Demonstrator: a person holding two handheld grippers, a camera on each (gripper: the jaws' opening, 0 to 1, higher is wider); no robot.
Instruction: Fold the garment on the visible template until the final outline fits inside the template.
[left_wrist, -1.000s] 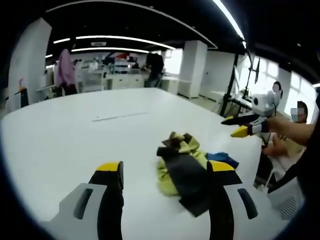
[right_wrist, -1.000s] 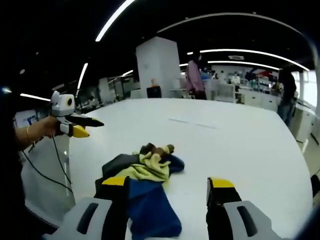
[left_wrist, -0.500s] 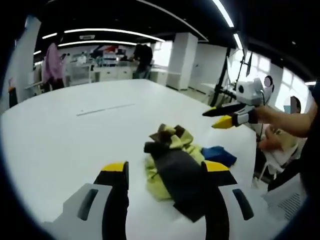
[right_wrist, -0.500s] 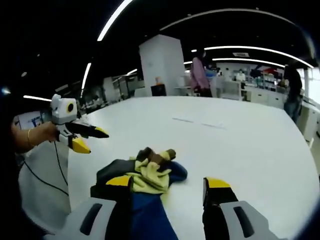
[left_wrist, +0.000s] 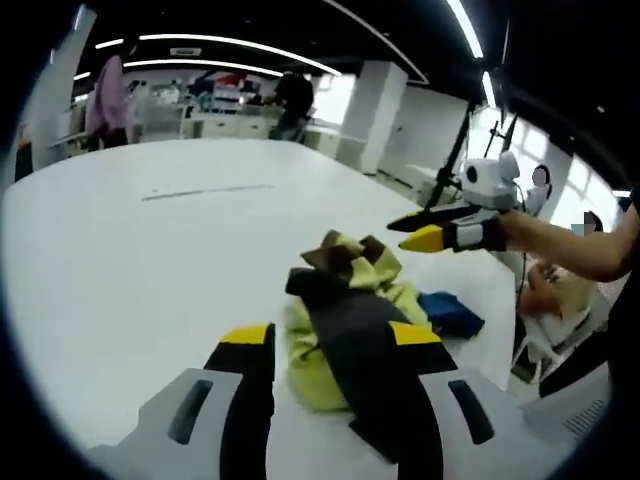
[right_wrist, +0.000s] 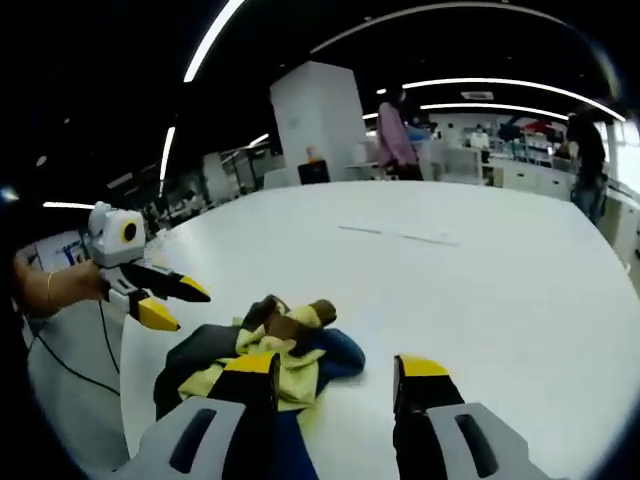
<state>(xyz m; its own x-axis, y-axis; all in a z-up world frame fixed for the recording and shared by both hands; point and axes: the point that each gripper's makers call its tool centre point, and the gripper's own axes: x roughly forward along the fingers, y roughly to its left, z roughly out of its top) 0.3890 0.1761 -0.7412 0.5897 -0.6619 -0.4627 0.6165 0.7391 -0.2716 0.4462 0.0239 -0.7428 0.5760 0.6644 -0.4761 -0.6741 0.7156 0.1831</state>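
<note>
Beyond the garment (left_wrist: 350, 310), bare table (left_wrist: 130, 250)

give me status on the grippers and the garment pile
Left gripper open, right gripper open, both empty above the table. Garment crumpled in a heap, unfolded. Nothing blocking it.

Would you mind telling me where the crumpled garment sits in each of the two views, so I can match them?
Left gripper view: the garment lies low and centre-right, running down between that view's jaws, its blue part at the right.
Right gripper view: the garment lies low and left of centre, just beyond that view's left jaw.
Shared landmark: the thin line marked on the white table, beyond the garment.
</note>
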